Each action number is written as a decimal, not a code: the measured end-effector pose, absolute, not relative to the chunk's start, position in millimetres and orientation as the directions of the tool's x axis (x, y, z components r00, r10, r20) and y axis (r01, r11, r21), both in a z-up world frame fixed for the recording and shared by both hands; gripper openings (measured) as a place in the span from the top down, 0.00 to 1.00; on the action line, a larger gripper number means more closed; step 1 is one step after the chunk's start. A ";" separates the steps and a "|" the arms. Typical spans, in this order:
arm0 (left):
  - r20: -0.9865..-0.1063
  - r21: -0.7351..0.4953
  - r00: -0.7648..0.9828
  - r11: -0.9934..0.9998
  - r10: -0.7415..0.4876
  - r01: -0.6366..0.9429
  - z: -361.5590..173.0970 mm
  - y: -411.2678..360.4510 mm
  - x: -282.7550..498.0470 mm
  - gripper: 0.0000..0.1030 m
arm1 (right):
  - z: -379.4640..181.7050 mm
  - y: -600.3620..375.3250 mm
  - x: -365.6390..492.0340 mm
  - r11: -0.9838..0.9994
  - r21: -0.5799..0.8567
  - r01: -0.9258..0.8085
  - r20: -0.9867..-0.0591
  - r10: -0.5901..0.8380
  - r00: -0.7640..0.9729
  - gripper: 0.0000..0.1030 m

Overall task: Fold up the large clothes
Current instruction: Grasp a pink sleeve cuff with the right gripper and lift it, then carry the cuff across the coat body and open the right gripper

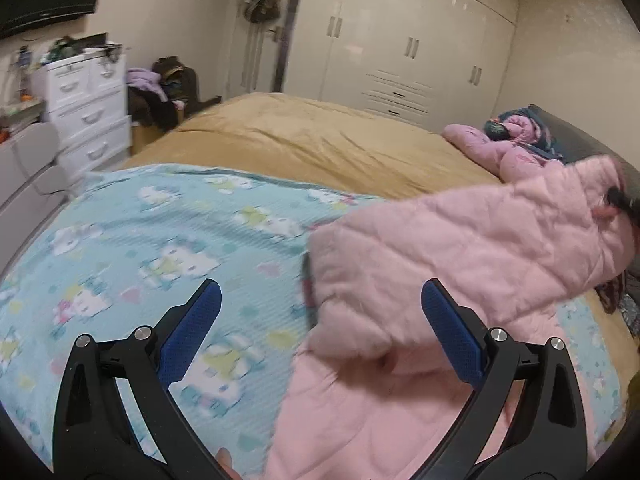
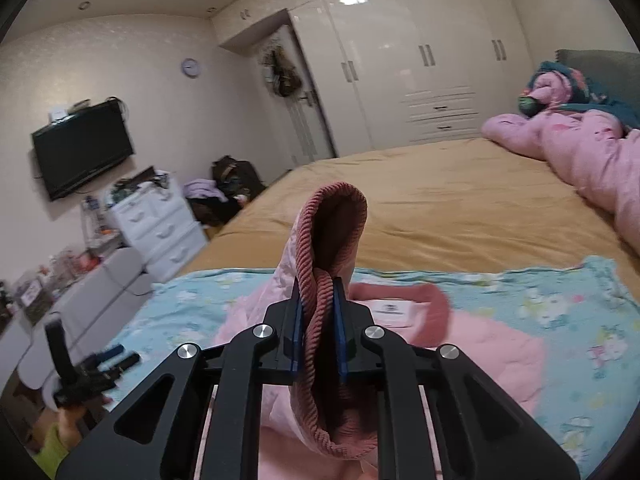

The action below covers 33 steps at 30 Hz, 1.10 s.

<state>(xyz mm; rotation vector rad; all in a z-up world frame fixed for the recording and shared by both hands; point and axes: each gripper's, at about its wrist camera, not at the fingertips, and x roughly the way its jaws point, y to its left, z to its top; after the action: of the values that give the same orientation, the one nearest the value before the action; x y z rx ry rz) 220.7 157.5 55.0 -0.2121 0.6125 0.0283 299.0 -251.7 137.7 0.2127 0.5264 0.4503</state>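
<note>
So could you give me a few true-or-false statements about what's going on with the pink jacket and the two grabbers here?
1. The right gripper is clamped on the pink jacket's ribbed cuff. True.
2. The left gripper is shut on the jacket. False: its jaws stand wide open, gripping nothing.
3. The pink jacket lies partly on a blue cartoon-print blanket. True.
4. The bedspread under the blanket is dark green. False: it is mustard yellow.
5. A television hangs on the wall. True.

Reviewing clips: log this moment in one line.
right gripper: shut on ribbed cuff | left gripper: open, empty | pink jacket: sleeve lifted over blue blanket
</note>
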 end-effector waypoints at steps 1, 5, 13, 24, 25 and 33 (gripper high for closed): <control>-0.578 -0.200 0.814 0.977 -0.057 -0.074 55.7 153.6 231.5 0.09 | 130.4 -260.6 302.9 0.891 0.308 -0.335 -0.452 0.447 0.772 0.88; -0.632 -0.252 0.763 0.967 -0.136 -0.037 47.3 132.3 288.0 0.09 | 98.7 -287.8 309.6 0.909 0.321 -0.267 -0.497 0.401 0.769 0.88; -0.719 -0.234 0.671 0.972 -0.182 0.012 -1.1 87.6 347.7 0.62 | 50.2 -316.8 318.5 0.925 0.332 -0.183 -0.564 0.350 0.748 0.89; -0.841 -0.122 0.523 0.991 -0.136 0.061 -77.3 64.8 366.7 0.93 | 18.4 -322.0 328.6 0.926 0.352 -0.136 -0.615 0.338 0.712 0.88; -0.844 -0.119 0.519 0.991 -0.135 0.065 -80.8 65.3 367.4 0.93 | 15.9 -320.0 329.8 0.930 0.341 -0.135 -0.625 0.332 0.707 0.88; -0.852 -0.150 0.498 0.987 -0.160 0.060 -91.3 69.6 371.8 0.93 | 7.6 -310.9 334.9 0.965 0.255 -0.064 -0.701 0.230 0.675 0.58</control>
<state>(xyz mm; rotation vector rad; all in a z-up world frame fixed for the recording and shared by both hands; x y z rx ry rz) 371.8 69.6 -91.3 -0.1056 1.0416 -0.1332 334.9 -310.9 7.6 0.2167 0.8140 0.1671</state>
